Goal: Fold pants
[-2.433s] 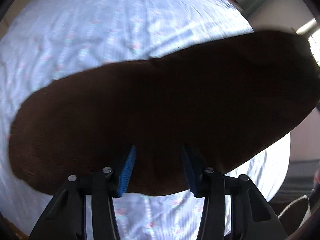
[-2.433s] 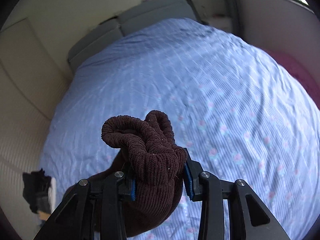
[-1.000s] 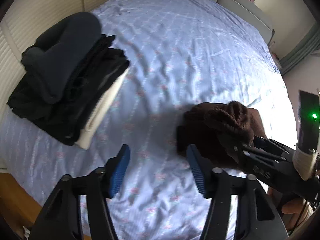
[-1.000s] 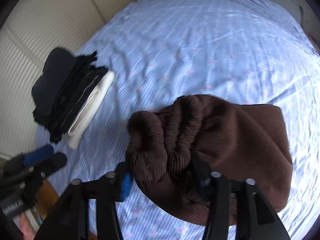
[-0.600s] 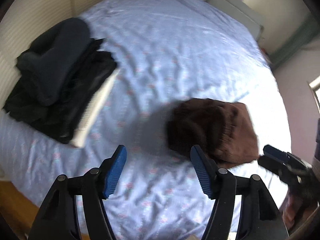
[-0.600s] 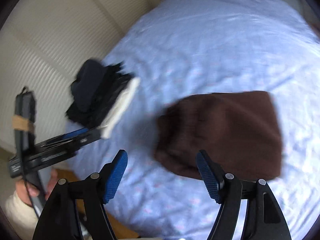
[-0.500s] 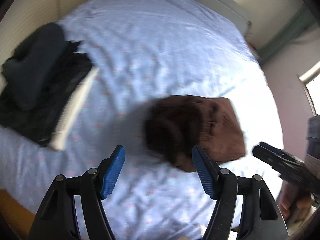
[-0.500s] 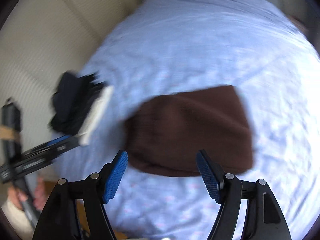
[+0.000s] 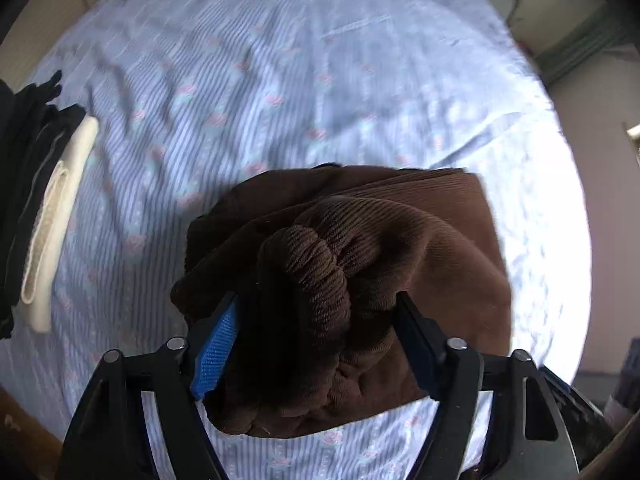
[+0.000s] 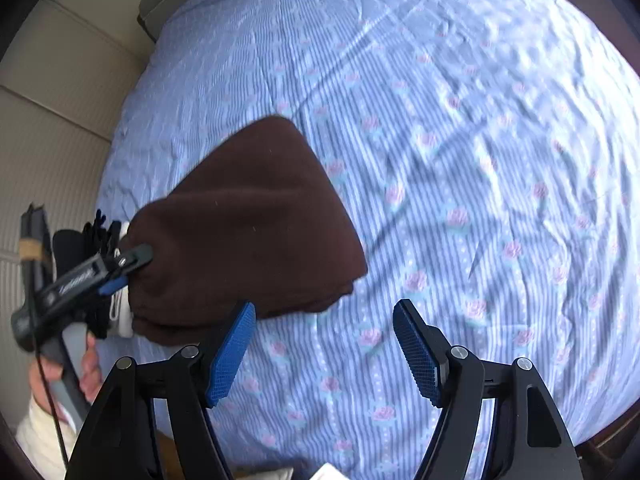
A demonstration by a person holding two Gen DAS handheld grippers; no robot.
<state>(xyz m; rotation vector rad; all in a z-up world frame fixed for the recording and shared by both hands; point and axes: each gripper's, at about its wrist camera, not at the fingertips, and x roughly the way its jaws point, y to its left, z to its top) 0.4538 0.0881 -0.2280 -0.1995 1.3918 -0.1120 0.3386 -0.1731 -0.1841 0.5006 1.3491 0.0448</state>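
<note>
The folded brown corduroy pants (image 9: 360, 256) lie on the blue striped bedsheet (image 9: 280, 80). My left gripper (image 9: 316, 328) stands wide open around the bunched thick end of the pants, its blue pads on either side of the fabric. In the right wrist view the same pants (image 10: 248, 232) lie at the left, with the left gripper (image 10: 124, 268) at their near-left edge. My right gripper (image 10: 324, 332) is open and empty above the sheet, just right of the pants.
A stack of folded dark and cream clothes (image 9: 44, 200) sits at the bed's left edge. A beige wall panel (image 10: 52, 128) runs along the left side of the bed. The sheet (image 10: 480, 160) stretches to the right.
The right gripper let go of the pants and drew back to the right. The left gripper moved in from above and now straddles the bunched end of the pants.
</note>
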